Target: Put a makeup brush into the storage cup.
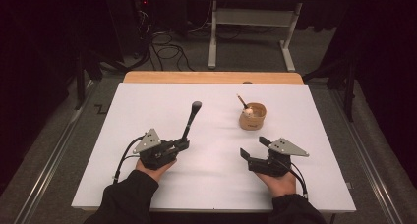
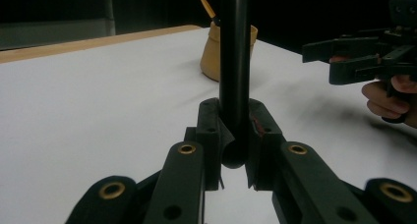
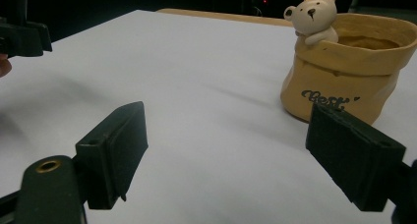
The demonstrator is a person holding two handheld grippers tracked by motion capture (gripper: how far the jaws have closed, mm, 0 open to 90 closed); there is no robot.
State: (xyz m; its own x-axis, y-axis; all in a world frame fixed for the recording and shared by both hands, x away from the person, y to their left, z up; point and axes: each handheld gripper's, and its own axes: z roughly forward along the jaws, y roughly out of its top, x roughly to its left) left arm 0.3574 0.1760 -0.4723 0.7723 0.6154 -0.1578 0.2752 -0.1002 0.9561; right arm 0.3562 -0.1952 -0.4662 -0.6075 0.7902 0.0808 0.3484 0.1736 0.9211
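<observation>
The left gripper point(image 1: 183, 144) squeezes the bottom end of a black stick point(image 1: 191, 120) that tilts up over the white table point(image 1: 147, 111). The right gripper point(image 3: 226, 150) is wide open, holding nothing. Its view shows a little bear point(image 3: 314, 15) on the tan pot point(image 3: 351, 71). The pot's writing is half hidden; it reads "Best". A pencil point(image 1: 242, 101) pokes out, its top cut off.

table point(image 1: 147, 106): white sheet over wood | on it: tan pot point(image 1: 253, 117)

Open jaws before a bear pot

The right gripper point(image 3: 223, 150) stood spread above the white table point(image 3: 196, 76); the tan pot point(image 3: 351, 76) sat near its right-hand jaw.
</observation>
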